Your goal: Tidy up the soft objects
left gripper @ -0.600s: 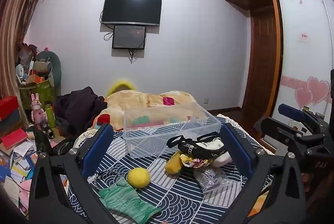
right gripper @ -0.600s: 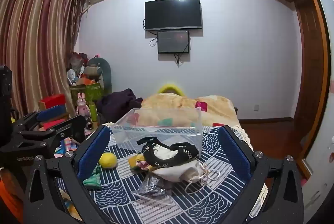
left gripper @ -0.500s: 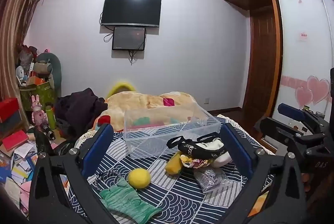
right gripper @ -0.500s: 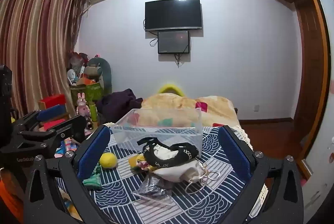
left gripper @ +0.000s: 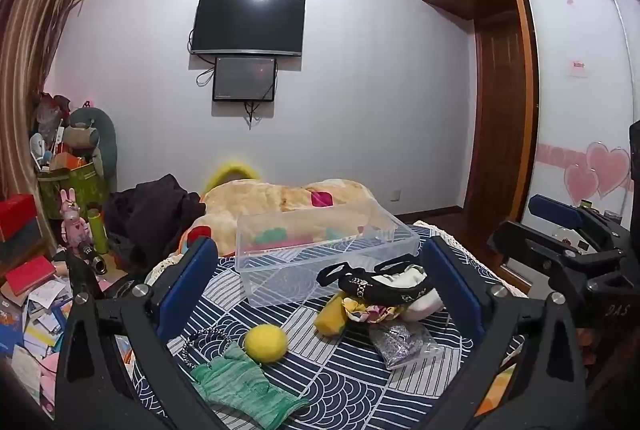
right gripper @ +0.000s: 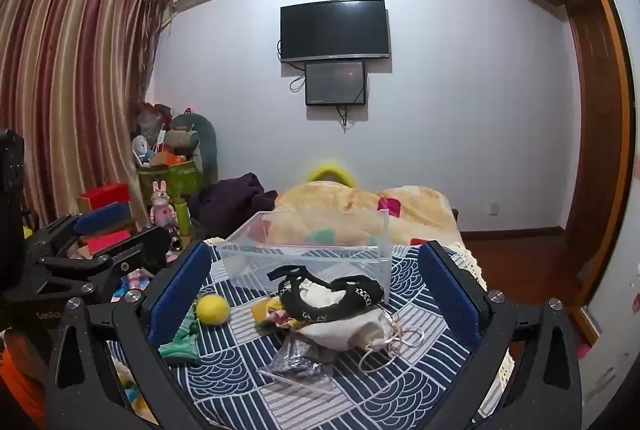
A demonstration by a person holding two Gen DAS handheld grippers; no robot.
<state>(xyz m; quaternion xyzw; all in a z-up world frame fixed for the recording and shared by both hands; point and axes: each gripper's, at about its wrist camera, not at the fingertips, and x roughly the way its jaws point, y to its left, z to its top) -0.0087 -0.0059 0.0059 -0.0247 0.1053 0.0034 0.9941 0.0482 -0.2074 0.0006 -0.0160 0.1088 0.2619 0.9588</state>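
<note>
A clear plastic bin (left gripper: 320, 254) stands on the blue patterned bedspread (left gripper: 352, 382). In front of it lie a yellow ball (left gripper: 266, 343), a green glove (left gripper: 240, 390), a black strappy item (left gripper: 380, 284) on a white pouch, a yellow soft piece (left gripper: 330, 318) and a glittery packet (left gripper: 400, 344). My left gripper (left gripper: 320, 294) is open and empty above them. My right gripper (right gripper: 316, 294) is open and empty over the black item (right gripper: 328, 298), white drawstring pouch (right gripper: 348, 330), ball (right gripper: 213, 308) and bin (right gripper: 308, 250).
A beige blanket (left gripper: 280, 197) and dark clothes (left gripper: 156, 209) lie behind the bin. Boxes, books and toys (left gripper: 24, 270) clutter the floor at left. A wardrobe (left gripper: 580, 109) stands at right. The other gripper shows at each view's edge (right gripper: 60, 262).
Both views have shifted only slightly; the objects on the bed have not moved and both grippers stay open.
</note>
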